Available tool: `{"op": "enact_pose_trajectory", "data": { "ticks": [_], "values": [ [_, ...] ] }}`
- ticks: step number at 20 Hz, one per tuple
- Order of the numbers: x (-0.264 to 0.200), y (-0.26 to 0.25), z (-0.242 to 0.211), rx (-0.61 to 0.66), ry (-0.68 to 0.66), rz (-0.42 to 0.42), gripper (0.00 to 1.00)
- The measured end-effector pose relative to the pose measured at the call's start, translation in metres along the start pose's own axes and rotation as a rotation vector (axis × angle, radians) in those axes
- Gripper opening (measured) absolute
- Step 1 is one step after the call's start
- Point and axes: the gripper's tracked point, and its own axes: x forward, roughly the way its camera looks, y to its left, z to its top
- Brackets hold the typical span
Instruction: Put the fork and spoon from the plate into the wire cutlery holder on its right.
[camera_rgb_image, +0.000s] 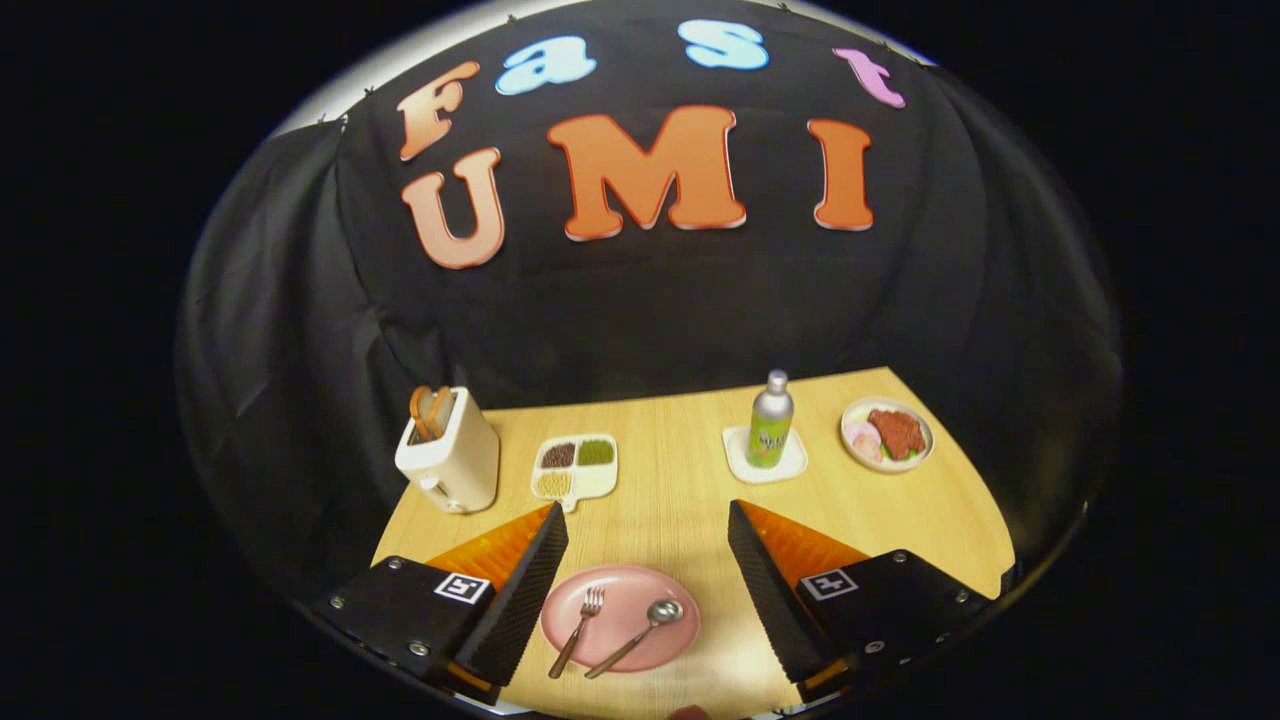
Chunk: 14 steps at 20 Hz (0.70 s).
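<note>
Gripper (648, 535) wide open, empty. Between fingers: round pink plate (668, 648) bearing metal fork (578, 630), metal spoon (636, 637). Both likely stiff, light, slippery; pinch mid-handle.

A wooden table (680, 480) carries a toaster (447, 450), sectioned tray (575, 466), coaster (764, 455), food dish (887, 434) along its far edge, and a pink plate (620, 616) near its front edge.

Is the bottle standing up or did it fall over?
Standing up. The bottle sits upright on its coaster, cap on top, beyond the open fingers.
</note>
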Motion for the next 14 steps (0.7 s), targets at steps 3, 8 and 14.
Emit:
{"op": "enact_pose_trajectory", "data": {
  "ticks": [3, 8, 14],
  "values": [
    [0.021, 0.005, -0.049, 0.071, 0.178, 0.012, 0.95],
    [0.047, 0.01, -0.123, 0.147, 0.418, -0.008, 0.9],
    [0.072, 0.016, -0.197, 0.261, 0.647, -0.044, 0.8]
  ]
}}
